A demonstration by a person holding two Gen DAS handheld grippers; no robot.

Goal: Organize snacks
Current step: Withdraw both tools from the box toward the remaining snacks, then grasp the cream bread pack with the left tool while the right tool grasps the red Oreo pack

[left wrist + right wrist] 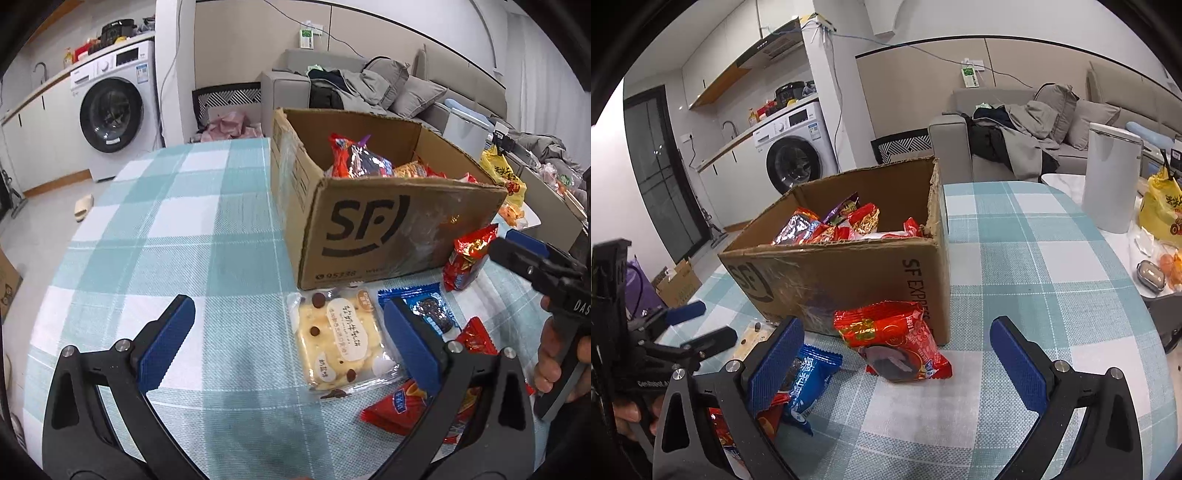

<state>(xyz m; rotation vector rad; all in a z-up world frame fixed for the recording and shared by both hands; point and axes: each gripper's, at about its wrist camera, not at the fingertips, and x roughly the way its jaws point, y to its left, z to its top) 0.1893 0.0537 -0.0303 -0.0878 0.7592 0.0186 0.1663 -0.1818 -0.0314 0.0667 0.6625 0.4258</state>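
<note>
While snack packets (341, 341) lie loose on checked tablecloth (177, 236) against front wall of cardboard box (373, 236), more are seen inside box. Left gripper (291, 343) held spread, nothing gripped; right gripper (897, 360) likewise spread above red packet (894, 339).

**Inspector A:** Premises classification?

**Inspector B:** Residential, a small open-plan flat. Beyond the claw and to its left, a front-loading washing machine (112, 110) sits under a counter with a tap (728, 127); a range hood (768, 46) hangs above that run.

**Inspector A:** Living area?

**Inspector B:** Straight ahead of the claw, a grey sofa (1015, 147) heaped with cushions and clothing. Directly beneath the claw, a table in teal check cloth (166, 229). A slipper (83, 206) lies on the floor to the left.

**Inspector A:** The white unit on the far right?

**Inspector B:** Possibly a household appliance (1110, 177); detail unclear.
</note>
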